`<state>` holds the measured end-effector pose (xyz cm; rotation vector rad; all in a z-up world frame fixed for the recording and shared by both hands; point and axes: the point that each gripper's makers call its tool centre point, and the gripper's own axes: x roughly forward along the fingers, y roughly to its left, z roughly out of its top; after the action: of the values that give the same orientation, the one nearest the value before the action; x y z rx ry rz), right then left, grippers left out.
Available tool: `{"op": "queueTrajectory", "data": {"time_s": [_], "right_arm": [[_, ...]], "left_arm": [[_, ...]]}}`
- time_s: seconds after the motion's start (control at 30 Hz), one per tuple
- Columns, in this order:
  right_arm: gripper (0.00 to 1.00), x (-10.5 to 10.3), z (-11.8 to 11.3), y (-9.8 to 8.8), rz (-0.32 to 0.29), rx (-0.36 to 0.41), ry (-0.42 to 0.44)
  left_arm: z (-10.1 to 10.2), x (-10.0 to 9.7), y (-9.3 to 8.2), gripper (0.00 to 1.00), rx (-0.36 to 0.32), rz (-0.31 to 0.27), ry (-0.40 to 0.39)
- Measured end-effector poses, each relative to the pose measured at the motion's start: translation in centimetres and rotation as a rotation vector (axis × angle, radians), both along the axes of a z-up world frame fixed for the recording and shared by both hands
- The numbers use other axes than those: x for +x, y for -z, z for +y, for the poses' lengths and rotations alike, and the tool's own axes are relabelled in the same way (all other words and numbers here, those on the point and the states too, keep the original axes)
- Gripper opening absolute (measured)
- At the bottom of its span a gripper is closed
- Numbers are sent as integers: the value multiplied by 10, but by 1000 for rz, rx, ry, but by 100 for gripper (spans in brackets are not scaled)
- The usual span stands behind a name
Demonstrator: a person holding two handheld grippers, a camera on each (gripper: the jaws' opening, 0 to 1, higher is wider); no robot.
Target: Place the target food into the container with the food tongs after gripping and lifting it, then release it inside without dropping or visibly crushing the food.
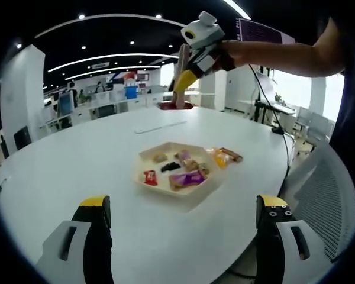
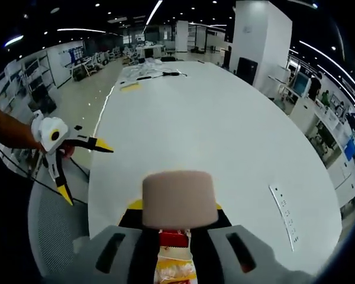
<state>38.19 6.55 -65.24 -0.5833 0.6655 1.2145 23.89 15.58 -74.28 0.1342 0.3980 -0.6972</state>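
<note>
I am holding the right gripper (image 1: 189, 74) high above the table (image 1: 77, 154), its jaws clamping the wooden tongs (image 1: 183, 56). The tongs are pointing down toward the table, their long axis running close to upright. At their lower tips they are pinching the target food (image 1: 176, 105), a small red packet, which is hanging in the air well clear of the table top and out over the far part of it. In the right gripper view I am looking at the blunt end of the tongs (image 2: 177, 198) between my closed jaws, with a red wrapper (image 2: 173, 238) showing just under it.

The container (image 1: 143, 155), a shallow hexagonal tray already carrying several wrapped snacks, is sitting toward the table's near edge, in front of my left gripper (image 1: 183, 204). A few loose snacks (image 1: 225, 157) are lying just beside the tray, on the side toward the table's right edge. My left gripper is idling with its jaws spread wide and gripping nothing; in the right gripper view it (image 2: 89, 171) is hanging off the table's edge, above a mesh chair.

So the tray is lying below the packet and nearer the near edge. I judge the right hand must carry the tongs toward that edge and down, keeping them upright, before easing its squeeze.
</note>
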Motion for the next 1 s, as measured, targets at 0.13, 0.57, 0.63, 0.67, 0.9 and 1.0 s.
{"op": "queueTrajectory", "data": {"time_s": [0.13,0.57,0.63,0.67,0.9,1.0], "right_arm": [[18,-2,4,2,-1,-7,-11],[21,-4,6,3,9,17,-4],[21,-4,5,3,4,15,-4],[21,-3,5,3,1,15,-4],[21,-3,3,-1,-7,28,1],[21,-2,2,-5,-15,39,10]], "left_arm": [[0,0,0,99,-2,-1,-1],[0,0,-1,99,-2,-2,-2],[1,0,-1,99,-3,-1,-2],[1,0,-1,99,-3,-1,-3],[1,0,-1,99,-2,-2,-2],[0,0,-1,99,-1,-2,-1]]}}
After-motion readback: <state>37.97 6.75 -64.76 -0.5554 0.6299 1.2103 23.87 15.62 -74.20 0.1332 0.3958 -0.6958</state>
